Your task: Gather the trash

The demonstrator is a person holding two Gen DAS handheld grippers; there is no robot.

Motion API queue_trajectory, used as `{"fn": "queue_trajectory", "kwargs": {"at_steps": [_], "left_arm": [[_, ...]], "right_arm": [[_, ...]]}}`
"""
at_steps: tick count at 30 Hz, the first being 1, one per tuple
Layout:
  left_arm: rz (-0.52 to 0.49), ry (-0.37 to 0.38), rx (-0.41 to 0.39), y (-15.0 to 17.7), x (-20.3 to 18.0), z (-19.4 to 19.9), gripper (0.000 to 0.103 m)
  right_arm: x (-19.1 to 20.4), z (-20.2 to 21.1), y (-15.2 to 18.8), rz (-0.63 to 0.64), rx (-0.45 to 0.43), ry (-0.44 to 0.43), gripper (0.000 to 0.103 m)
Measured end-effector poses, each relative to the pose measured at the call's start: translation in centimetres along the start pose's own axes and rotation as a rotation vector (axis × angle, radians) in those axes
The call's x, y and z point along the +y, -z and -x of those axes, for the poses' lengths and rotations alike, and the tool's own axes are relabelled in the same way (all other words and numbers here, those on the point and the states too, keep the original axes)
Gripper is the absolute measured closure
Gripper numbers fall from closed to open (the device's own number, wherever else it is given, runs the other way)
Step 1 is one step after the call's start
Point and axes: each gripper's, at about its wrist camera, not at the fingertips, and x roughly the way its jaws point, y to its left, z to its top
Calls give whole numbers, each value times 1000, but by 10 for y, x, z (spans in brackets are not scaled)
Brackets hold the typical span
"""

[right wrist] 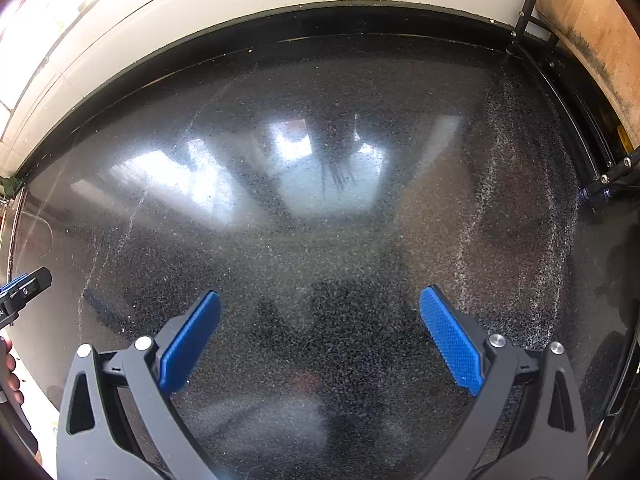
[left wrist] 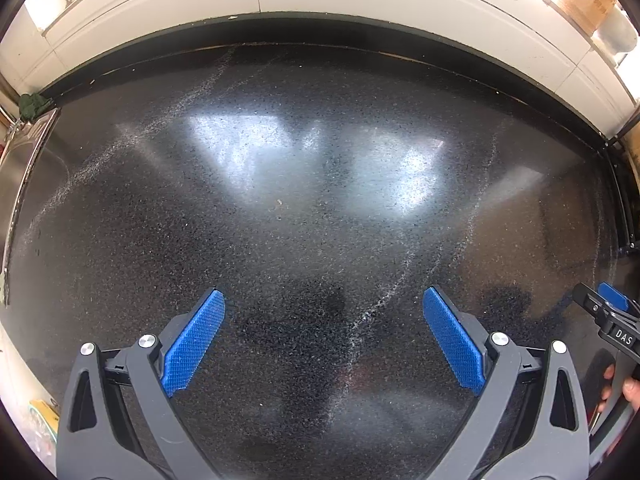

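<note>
Both grippers hover over a dark speckled table [left wrist: 320, 240] that is almost bare, and neither holds anything: the left gripper [left wrist: 324, 336] has its blue fingers [left wrist: 196, 340] spread wide apart, and so does the right gripper [right wrist: 320, 336], whose fingers [right wrist: 452, 344] frame only polished stone. The right gripper also shows at the right edge of the left wrist view, gripped by a hand [left wrist: 624, 388], so the two tools sit side by side near the table's front edge. No sizeable piece of trash shows in either view; the only candidate is a small pale crumb [left wrist: 279, 202] near the middle of the table, ahead of the left gripper, plus faint whitish streaks of dust [left wrist: 384, 300] curving across the surface. A white tiled wall [left wrist: 320, 4] runs along the far edge, a steel sink rim [left wrist: 24, 152] borders the left edge, and a black metal rack [right wrist: 592, 160] stands at the right edge. The step in hand looks like a search for the next item, so it pays to sweep the cameras slowly toward the edges and corners. If the crumb is the target, the left gripper should approach low, straddle it with fingers kept open, and close only once the tips touch the stone, since such a tiny scrap may slip out.
</note>
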Motion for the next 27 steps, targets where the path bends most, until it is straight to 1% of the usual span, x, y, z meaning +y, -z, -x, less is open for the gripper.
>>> {"fn": "queue_trajectory", "kwargs": {"at_steps": [9, 27], "left_arm": [[-11, -11, 9, 0, 2, -5, 7], [-17, -6, 18, -4, 1, -14, 7]], "right_arm": [[5, -6, -1, 0, 11, -7, 6], [6, -12, 1, 0, 14, 0, 6]]}}
